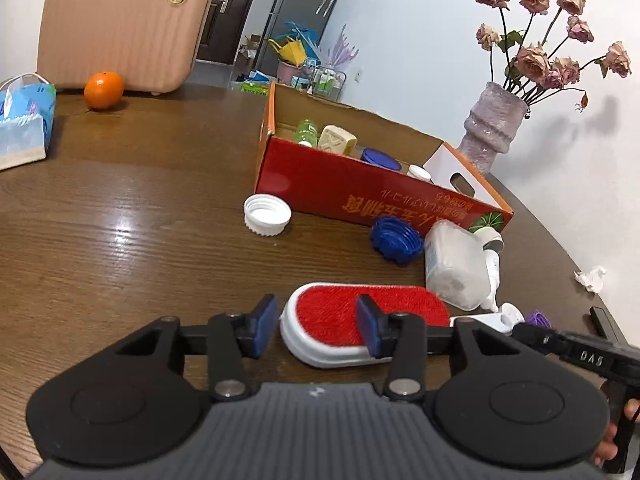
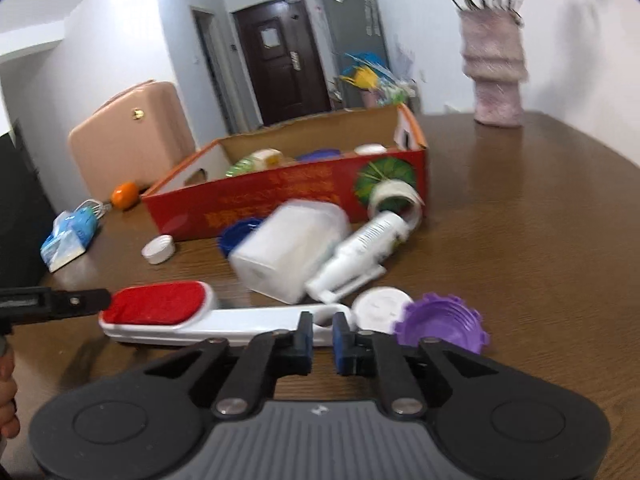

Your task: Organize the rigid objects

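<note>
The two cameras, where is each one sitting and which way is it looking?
Left wrist: sits on the left gripper, looking forward and down over the table at the brush and box; its own fingers show, the right gripper pokes in.
Right wrist: sits on the right gripper, pinching the brush handle, facing the box and door; the left gripper and a hand show.
Shared: brush, box, vase, orange.

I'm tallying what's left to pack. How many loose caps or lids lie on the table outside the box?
4: white cap left of the box's front, blue cap beside the white tub, white lid and purple cap near the right fingers. Others may hide behind the tub.
</note>
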The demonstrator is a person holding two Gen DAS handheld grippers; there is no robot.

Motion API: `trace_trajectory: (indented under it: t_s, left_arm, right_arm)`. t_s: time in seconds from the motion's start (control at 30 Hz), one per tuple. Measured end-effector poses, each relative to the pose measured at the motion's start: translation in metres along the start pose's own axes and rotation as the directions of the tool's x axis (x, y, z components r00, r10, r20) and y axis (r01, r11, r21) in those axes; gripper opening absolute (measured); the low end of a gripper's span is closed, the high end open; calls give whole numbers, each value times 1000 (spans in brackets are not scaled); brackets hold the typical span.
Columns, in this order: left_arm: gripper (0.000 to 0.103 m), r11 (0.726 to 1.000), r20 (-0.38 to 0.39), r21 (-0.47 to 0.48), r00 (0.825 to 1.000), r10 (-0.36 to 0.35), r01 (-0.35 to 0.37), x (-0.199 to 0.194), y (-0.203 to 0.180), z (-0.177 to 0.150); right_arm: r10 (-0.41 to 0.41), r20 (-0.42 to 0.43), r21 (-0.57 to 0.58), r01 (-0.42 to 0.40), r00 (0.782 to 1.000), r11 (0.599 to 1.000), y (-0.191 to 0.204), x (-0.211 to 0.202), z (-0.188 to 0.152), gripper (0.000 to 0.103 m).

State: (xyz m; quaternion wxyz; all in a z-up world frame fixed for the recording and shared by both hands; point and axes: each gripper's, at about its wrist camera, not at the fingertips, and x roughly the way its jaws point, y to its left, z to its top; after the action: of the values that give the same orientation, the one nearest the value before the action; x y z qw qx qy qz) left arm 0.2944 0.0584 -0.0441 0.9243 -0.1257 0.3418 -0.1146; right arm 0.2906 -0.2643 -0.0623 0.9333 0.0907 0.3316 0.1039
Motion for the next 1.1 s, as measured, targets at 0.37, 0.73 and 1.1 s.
trace_trajectory:
  t_s: [0.37, 0.73, 1.1]
  left_arm:
    - [53, 999, -10, -39, 999, 35, -35, 23, 3, 1]
    - [51, 998, 10, -41, 999, 37, -37, 27, 6, 3]
    - [52, 998, 10, -63, 1000, 11, -11, 23, 11, -1]
  right_arm:
    - [105, 51, 274, -115, 993, 955, -43, 14, -3, 13]
    - [82, 18, 252, -84, 996, 964, -37, 28, 4, 20]
    - [99, 32, 228, -103, 995, 968, -38, 9, -12, 21]
